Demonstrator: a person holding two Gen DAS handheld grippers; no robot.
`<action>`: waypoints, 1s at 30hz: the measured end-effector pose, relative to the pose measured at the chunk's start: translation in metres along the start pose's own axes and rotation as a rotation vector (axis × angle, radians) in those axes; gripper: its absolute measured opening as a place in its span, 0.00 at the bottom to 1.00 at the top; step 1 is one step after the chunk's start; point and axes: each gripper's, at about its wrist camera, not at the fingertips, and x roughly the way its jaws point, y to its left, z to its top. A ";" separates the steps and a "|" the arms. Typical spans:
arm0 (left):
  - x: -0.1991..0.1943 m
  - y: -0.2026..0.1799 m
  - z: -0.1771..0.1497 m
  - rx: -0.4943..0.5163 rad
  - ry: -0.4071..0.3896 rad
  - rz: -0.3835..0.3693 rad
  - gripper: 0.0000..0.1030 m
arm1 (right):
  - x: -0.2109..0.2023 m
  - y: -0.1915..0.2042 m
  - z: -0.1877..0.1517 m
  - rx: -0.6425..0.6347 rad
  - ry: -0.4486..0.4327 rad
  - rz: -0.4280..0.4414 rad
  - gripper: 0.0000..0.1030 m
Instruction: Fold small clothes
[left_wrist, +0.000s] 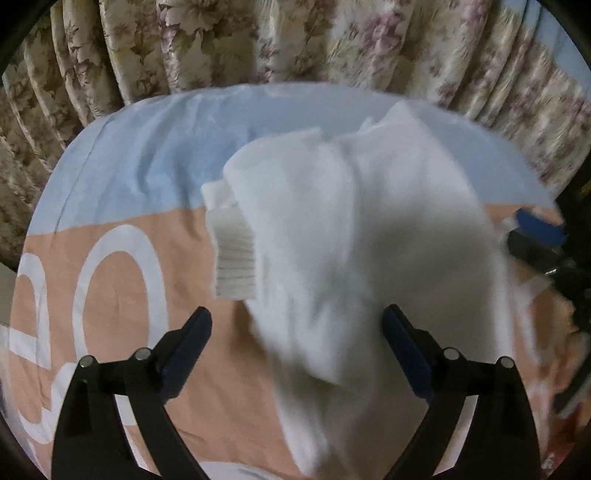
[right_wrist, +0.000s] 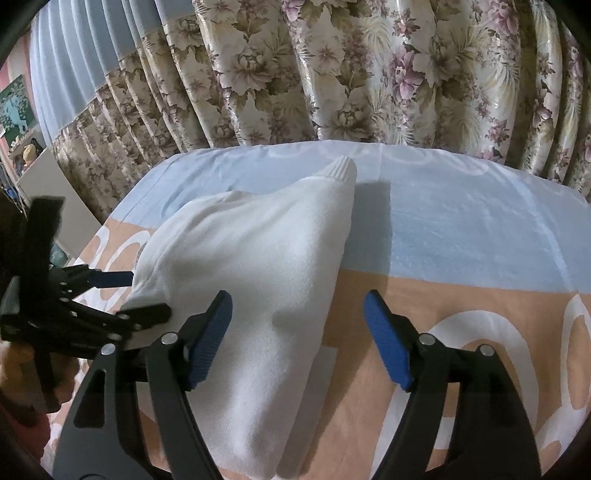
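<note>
White knit sweater (right_wrist: 251, 280) lying bunched on the bedspread (right_wrist: 461, 236), one ribbed cuff (left_wrist: 231, 240) turned out, another cuff (right_wrist: 343, 168) pointing toward the flowered curtain (right_wrist: 332, 74). Left gripper (left_wrist: 295, 339) and right gripper (right_wrist: 297, 325) both spread wide, pinching nothing, the cloth lying between their fingers. The knit looks soft, light and limp, likely to sag; cuffs and hem offer firm holds. Open bedspread lies right of the garment; the curtain bounds the far edge.
</note>
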 end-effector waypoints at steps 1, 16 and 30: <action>0.002 0.003 -0.002 -0.007 -0.003 -0.007 0.98 | 0.000 0.000 0.000 -0.004 -0.001 -0.002 0.75; 0.011 -0.005 -0.006 0.025 0.019 -0.142 0.74 | 0.025 -0.002 -0.003 0.032 0.062 0.013 0.80; 0.006 -0.016 0.000 0.085 0.024 -0.133 0.49 | 0.060 -0.004 0.000 0.074 0.144 0.064 0.87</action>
